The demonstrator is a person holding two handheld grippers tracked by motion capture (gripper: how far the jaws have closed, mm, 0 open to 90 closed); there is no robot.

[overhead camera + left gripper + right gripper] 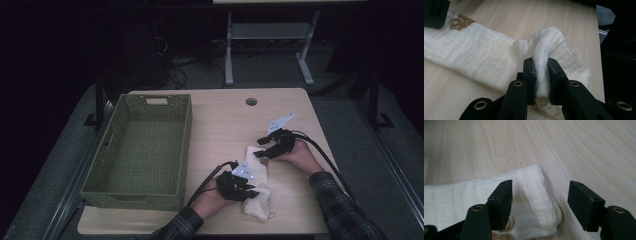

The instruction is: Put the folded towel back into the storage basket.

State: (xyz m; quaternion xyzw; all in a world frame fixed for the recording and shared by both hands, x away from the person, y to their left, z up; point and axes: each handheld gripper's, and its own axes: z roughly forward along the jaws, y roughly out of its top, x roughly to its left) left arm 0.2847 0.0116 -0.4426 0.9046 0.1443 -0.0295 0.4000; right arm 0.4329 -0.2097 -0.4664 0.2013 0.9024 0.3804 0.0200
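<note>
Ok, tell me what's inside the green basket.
The woven green basket appears to hold nothing: its bare floor shows in the high view. The strip just behind its near wall is hidden. The cream cloth lies outside, on the table.

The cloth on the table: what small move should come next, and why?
Probably close the right tool on the near corner of the cloth. Its jaws stand open around that corner without pressing it, while the left tool already pinches a bunched fold at the other end. With both ends held, the cloth could be lifted toward the basket.
</note>
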